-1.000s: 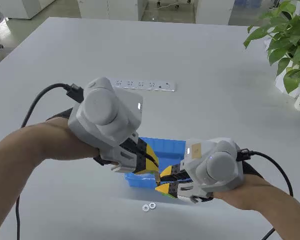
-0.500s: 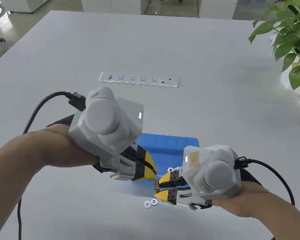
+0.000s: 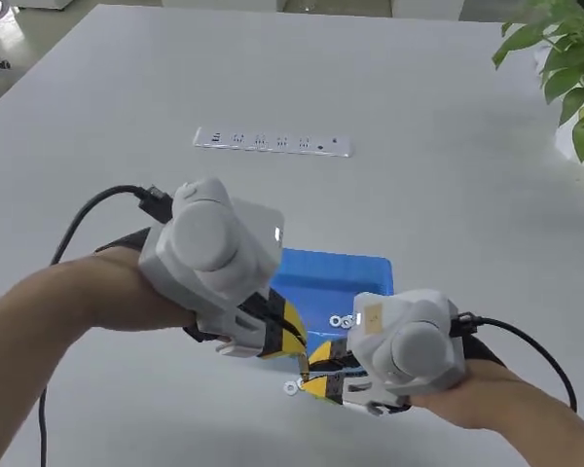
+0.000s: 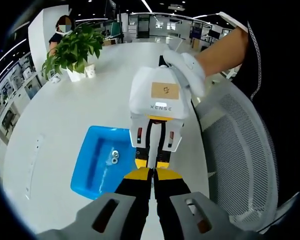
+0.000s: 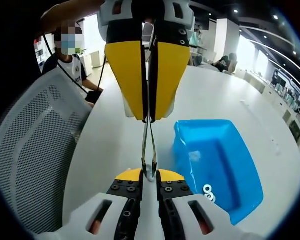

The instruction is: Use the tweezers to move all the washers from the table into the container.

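Blue container point(image 3: 341, 268) w/ 2 washers point(image 3: 343, 320) inside; tweezers point(image 5: 149, 167) betw. jaws

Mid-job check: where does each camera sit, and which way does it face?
Head view: on the headset, looking down at the table; both forearms, left gripper, right gripper.
Left gripper view: rides the left gripper, faces the right gripper; own tongs below.
Right gripper view: rides the right gripper, faces the left gripper, tweezers between; own tongs below.
All share the blue container.

The left gripper point(image 3: 290, 333) and right gripper point(image 3: 314, 376) have rounded grey-white housings, black jaws with yellow tips and screws, and black cables point(image 3: 127, 191); black straps point(image 3: 127, 239) circle both wrists.
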